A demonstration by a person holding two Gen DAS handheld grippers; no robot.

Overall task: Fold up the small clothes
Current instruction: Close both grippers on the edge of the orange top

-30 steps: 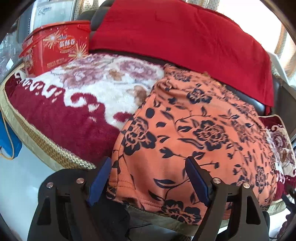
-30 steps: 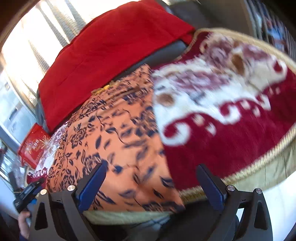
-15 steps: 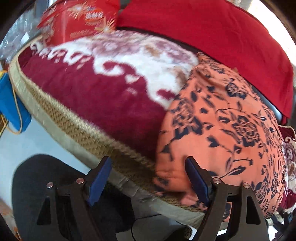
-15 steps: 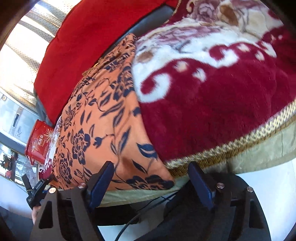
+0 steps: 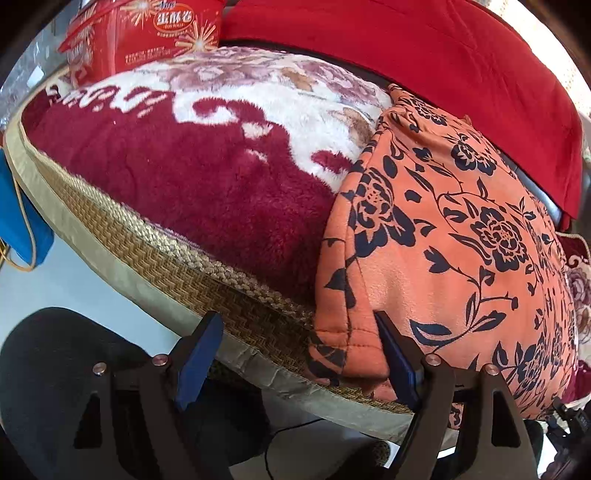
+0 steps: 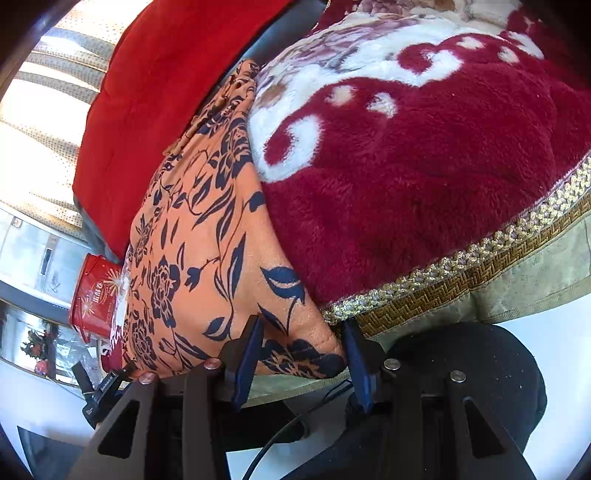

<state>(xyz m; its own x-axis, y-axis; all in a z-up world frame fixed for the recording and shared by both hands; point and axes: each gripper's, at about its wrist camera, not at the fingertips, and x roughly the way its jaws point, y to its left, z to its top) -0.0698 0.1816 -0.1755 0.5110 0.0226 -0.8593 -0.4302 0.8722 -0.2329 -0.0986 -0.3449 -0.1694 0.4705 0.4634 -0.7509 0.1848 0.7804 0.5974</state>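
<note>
An orange garment with dark blue flowers [image 5: 454,240] lies spread on a plush red and white blanket [image 5: 207,162]. My left gripper [image 5: 295,350] is open at the blanket's front edge; its right finger touches the garment's near left corner. In the right wrist view the garment [image 6: 207,236] lies to the left. My right gripper [image 6: 301,354] is partly closed, with the garment's near right corner between its jaws.
A red cloth [image 5: 424,55] covers the sofa back behind the garment. A red tin [image 5: 147,33] stands at the far left. A blue bag [image 5: 18,229] hangs at the left edge. A woven gold trim [image 6: 461,273] borders the blanket. White floor lies below.
Both grippers have moved outward and down to the garment's near corners. The right gripper's jaws have narrowed around its corner. The left gripper stays wide open.
</note>
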